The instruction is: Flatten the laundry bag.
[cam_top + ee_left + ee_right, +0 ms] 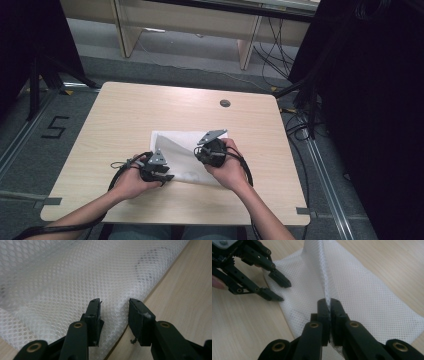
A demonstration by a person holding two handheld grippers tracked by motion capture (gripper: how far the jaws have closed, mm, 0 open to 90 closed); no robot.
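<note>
The right gripper (329,302) is clamped on a raised fold of the white mesh cloth (362,297), which lies at six o'clock of the table's centre. The left gripper (113,305) stands parted over the cloth's edge, gripping nothing. The thin mesh could slip from the pinch, or the whole cloth could drag if the left gripper doesn't pin it. The pale wooden table (150,105) stands on grey floor, cables (295,125) at three o'clock.

A mesh cloth (187,152) is lying on the table (125,115), toward its near middle. The left gripper (167,176) is sitting at the cloth's near left edge, the right gripper (200,154) over its middle. A round grommet (225,103) is lying behind the cloth.
</note>
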